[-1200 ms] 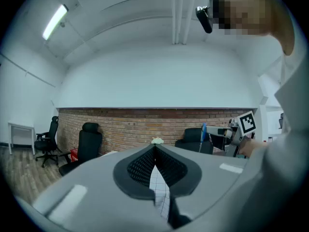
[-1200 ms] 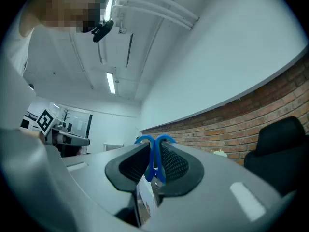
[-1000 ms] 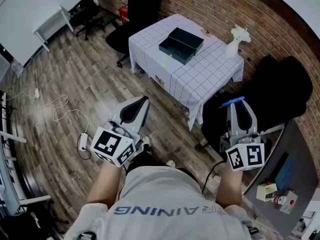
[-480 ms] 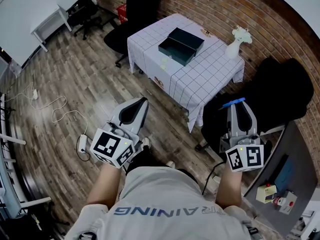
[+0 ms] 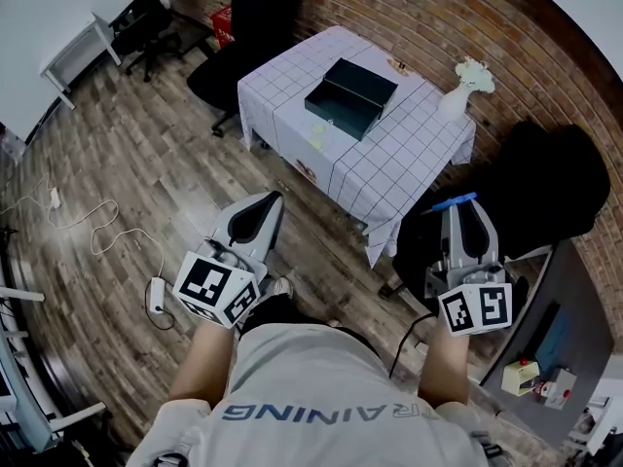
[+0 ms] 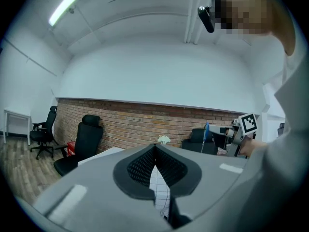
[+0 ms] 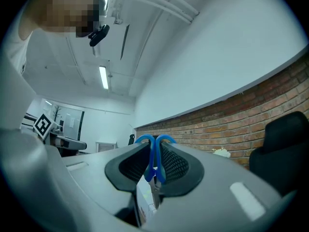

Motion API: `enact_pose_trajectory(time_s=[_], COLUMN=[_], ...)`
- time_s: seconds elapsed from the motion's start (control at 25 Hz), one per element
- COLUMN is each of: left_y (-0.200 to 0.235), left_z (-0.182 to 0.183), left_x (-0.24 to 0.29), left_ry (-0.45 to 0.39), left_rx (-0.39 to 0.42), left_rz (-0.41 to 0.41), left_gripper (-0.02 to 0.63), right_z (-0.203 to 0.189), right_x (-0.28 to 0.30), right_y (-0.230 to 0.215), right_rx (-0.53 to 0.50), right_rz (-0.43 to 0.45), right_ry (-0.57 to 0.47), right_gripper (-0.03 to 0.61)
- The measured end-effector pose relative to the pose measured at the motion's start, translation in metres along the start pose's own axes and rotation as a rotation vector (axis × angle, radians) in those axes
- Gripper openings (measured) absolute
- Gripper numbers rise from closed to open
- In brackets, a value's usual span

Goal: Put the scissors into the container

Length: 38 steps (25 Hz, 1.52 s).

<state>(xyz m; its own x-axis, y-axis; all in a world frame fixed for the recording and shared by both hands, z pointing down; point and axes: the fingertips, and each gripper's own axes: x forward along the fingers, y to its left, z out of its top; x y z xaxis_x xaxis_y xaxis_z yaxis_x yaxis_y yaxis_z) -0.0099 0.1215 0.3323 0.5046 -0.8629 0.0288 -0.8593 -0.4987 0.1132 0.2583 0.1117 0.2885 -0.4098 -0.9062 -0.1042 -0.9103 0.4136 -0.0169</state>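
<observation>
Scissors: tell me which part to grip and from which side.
Grip the blue handles from their flat sides, as the right gripper does. The scissors are shut and thin, so both jaws press flat on the handles, with the loops poking past the tips.

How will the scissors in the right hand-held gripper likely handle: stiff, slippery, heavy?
Probably stiff: the scissors stand straight between the right hand-held gripper's jaws. Their smooth blue handles look like plastic, so they might pivot or slip in the pinch. Slim, so likely light.
</observation>
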Motion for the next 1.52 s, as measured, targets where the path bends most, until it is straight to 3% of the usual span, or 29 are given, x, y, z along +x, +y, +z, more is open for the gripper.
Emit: enact_pose_trajectory(time_s=[0.32,0.44,0.8,1.04,1.52], left_y=[0.061,0.081,0.139,0.163,0.177], left_z=[0.022,0.019,0.016,0.02,0.033], left_x=[0.031,0.045,0.082,0.115,0.21], left_ry=[-0.047,-0.024,0.005,0.005,0.021], left_rx=[-0.01,0.003,-0.035,-0.02,-0.007], left_rz=[-0.123,-0.155,-0.143,-0.124,-0.099], left_gripper=[0.0,0.0,0.0,0.0,0.0], right_z=[0.007,0.004,-0.006,-0.018,-0.025], right_x=[0.064,0.079,0.132,0.181,0.255], right_y=[0.022,0.034,0.032,0.011,-0.06], right_rx=[-0.019,-0.031,-0.054,-0.038,-0.006], right_rz=[-0.057,-0.076,-0.102,-0.078,-0.049], right_ry=[-0.009,-0.003,0.029,0.036,0.048], right_gripper=[0.092,0.092,0.091,0.091,0.091])
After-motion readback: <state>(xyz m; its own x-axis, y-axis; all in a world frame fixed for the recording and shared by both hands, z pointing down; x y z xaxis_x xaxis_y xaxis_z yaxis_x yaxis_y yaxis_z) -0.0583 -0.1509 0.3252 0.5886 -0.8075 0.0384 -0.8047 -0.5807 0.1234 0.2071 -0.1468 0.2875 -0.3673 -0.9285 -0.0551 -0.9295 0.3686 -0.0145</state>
